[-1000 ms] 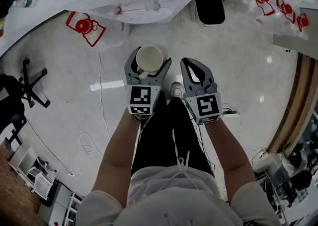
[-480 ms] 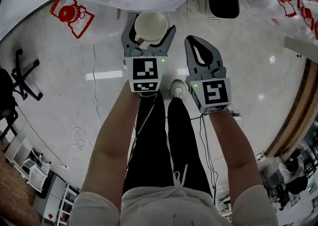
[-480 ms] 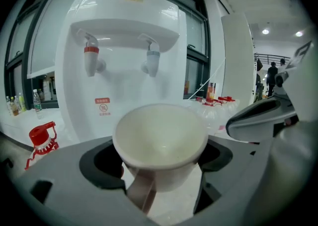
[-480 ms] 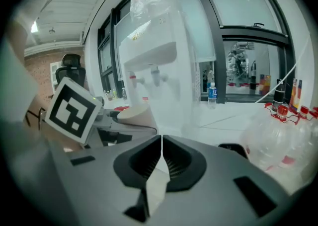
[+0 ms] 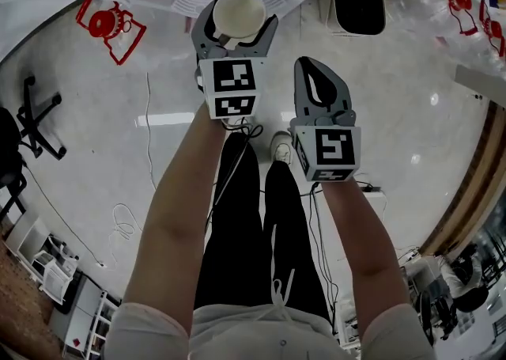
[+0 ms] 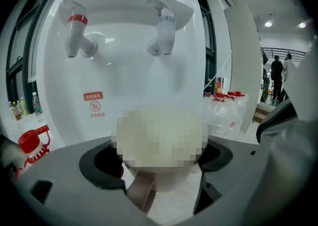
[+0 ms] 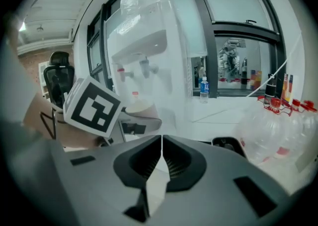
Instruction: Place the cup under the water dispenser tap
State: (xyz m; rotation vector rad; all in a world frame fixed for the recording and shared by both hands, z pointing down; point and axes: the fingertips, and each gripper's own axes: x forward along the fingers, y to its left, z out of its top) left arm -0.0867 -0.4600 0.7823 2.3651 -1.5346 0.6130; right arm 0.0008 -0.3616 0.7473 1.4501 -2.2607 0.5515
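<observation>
Cup (image 5: 239, 14) sits clamped in the left tool (image 6: 160, 163), held before the water dispenser (image 6: 124, 76) — lower than its blue-capped tap (image 6: 164, 34). Right tool (image 7: 160, 145) hangs alongside, jaws together — empty.

Red label (image 6: 94, 105) on water dispenser (image 6: 129, 78): print too small, unreadable.

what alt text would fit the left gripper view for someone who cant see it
The left gripper holds a pale cup between its jaws, facing a white water dispenser. Its red-topped tap is at upper left and its blue-topped tap nearer the middle, both above the cup.
</observation>
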